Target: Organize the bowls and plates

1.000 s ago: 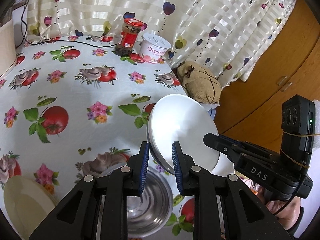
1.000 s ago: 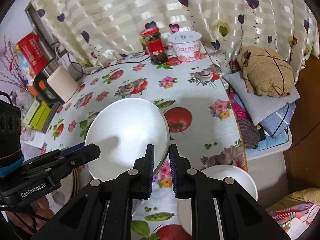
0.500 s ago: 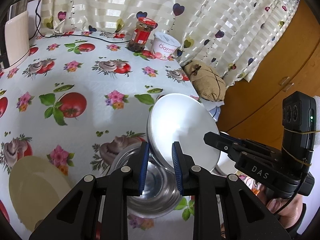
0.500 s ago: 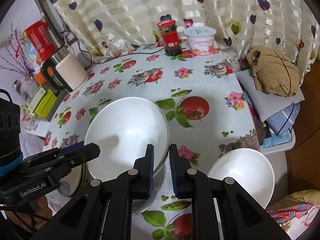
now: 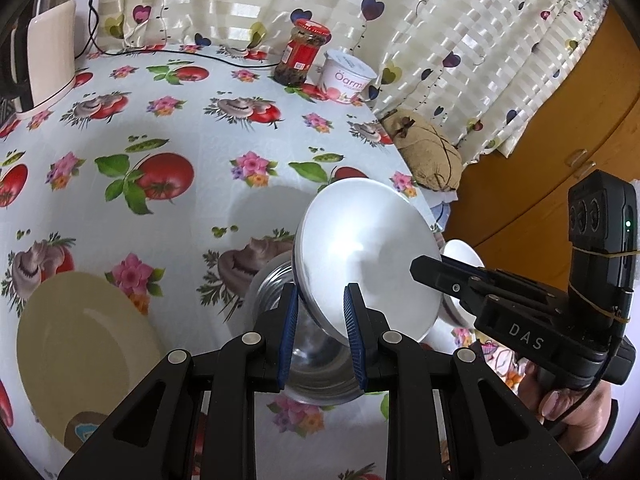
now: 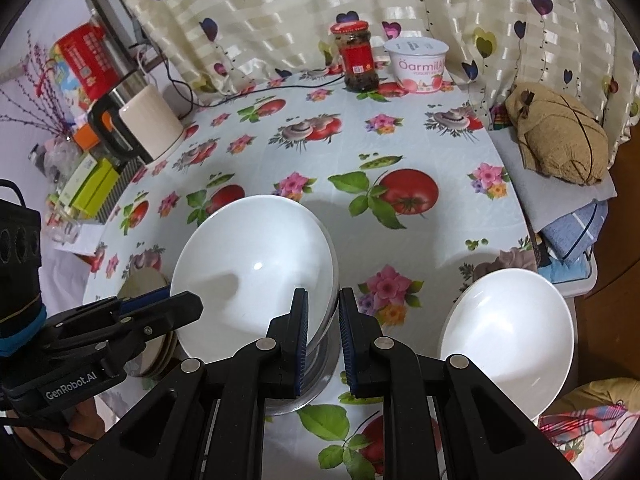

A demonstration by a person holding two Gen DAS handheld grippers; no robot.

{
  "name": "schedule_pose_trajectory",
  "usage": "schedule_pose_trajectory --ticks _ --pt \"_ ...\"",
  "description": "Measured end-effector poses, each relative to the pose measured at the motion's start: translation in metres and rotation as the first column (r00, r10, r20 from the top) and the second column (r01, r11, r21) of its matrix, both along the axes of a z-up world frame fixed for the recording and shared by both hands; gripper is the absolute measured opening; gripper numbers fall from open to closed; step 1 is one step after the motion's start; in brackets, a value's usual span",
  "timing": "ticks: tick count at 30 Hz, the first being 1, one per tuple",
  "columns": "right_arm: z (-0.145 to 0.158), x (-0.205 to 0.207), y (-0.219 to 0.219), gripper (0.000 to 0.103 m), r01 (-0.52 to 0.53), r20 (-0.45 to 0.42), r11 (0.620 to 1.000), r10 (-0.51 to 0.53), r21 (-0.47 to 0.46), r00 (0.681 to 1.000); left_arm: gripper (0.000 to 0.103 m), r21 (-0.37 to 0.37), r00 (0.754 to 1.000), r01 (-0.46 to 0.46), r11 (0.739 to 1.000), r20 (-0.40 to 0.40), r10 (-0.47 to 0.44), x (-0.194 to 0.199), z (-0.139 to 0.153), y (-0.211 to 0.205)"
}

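A: That desk cloth (image 6: 400,152) is wild, pale blue with red tomatoes, mushrooms, pink flowers.

B: Yep. Curtain (image 6: 280,12) at the top is cream-striped with purple hearts. White bowl (image 6: 256,264) centre, cream plate (image 5: 84,356) lower left, red-lidded jar (image 6: 356,56).

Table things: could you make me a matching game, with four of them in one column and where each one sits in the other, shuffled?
Things:
1. tilted white bowl
2. steel bowl
3. cream plate
4. red-lidded jar

Places:
A. at the table's far edge, beside the yogurt tub
B. pinched at its rim by the left gripper and the right gripper
C. flat, near the table's left edge
D. underneath the pinched bowl

Pairs: 1-B, 2-D, 3-C, 4-A.
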State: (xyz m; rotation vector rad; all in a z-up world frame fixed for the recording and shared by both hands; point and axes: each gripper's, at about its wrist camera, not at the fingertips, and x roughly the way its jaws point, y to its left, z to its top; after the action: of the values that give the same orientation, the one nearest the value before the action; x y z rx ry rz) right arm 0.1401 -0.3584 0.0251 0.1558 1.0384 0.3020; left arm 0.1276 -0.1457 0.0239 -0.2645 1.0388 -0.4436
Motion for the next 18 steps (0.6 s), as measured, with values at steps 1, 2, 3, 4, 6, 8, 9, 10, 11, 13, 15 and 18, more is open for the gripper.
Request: schedule_pose_trajectory --ticks 1,2,3,4,6,8,9,10,11,13,15,18 --pt "-0.001 -0.001 0.001 0.015 -0.003 -0.002 1.0 0.003 0.0 1.0 0.025 0.0 1.0 -0.003 1.0 -0.001 0.003 -0.001 0.0 0.001" --pt "-0.001 -0.001 0.002 0.015 -0.005 -0.003 1.0 0.005 0.002 1.0 0.025 -0.001 1.0 -0.005 1.0 0.0 0.005 -0.002 0.0 0.002" --pt "-0.001 -0.002 0.004 0.015 -0.007 -0.002 1.0 0.007 0.001 1.0 0.025 -0.001 1.0 -0.008 1.0 -0.001 0.008 -0.002 0.0 0.003" --pt "-0.001 -0.002 0.005 0.015 -0.011 -0.003 1.0 0.011 -0.001 1.0 0.025 -0.002 1.0 -0.011 1.0 -0.003 0.011 -0.003 0.0 0.004" --pt "-0.001 -0.002 0.007 0.015 -0.016 -0.004 1.0 0.016 0.002 1.0 0.025 -0.002 1.0 -0.015 1.0 0.0 0.015 -0.004 0.001 0.005" --pt "-0.001 -0.003 0.008 0.016 -0.02 -0.003 1.0 0.02 0.001 1.0 0.025 -0.003 1.0 -0.018 1.0 -0.006 0.018 -0.005 0.0 0.007" --pt "-0.001 -0.004 0.009 0.016 -0.021 -0.006 1.0 0.021 0.002 1.0 0.025 -0.003 1.0 -0.019 1.0 -0.006 0.019 -0.006 0.0 0.008" --pt "-0.001 -0.004 0.011 0.016 -0.023 -0.006 1.0 0.023 0.0 1.0 0.025 -0.002 1.0 -0.019 1.0 -0.004 0.019 -0.007 0.0 0.008" --pt "-0.001 -0.005 0.012 0.016 -0.025 -0.005 1.0 0.025 -0.003 1.0 0.025 -0.003 1.0 -0.018 1.0 -0.003 0.018 -0.008 0.0 0.009" --pt "0.0 -0.006 0.014 0.016 -0.028 -0.006 1.0 0.028 -0.005 1.0 0.025 -0.001 1.0 -0.02 1.0 -0.007 0.02 -0.008 0.0 0.009" --pt "-0.002 -0.007 0.014 0.016 -0.03 -0.01 1.0 0.03 -0.005 0.999 0.025 0.001 1.0 -0.019 1.0 -0.013 0.019 -0.01 -0.002 0.009" --pt "-0.008 -0.008 0.014 0.016 -0.031 -0.023 1.0 0.031 -0.003 0.999 0.025 0.007 1.0 -0.015 1.0 -0.023 0.015 -0.012 -0.006 0.008"
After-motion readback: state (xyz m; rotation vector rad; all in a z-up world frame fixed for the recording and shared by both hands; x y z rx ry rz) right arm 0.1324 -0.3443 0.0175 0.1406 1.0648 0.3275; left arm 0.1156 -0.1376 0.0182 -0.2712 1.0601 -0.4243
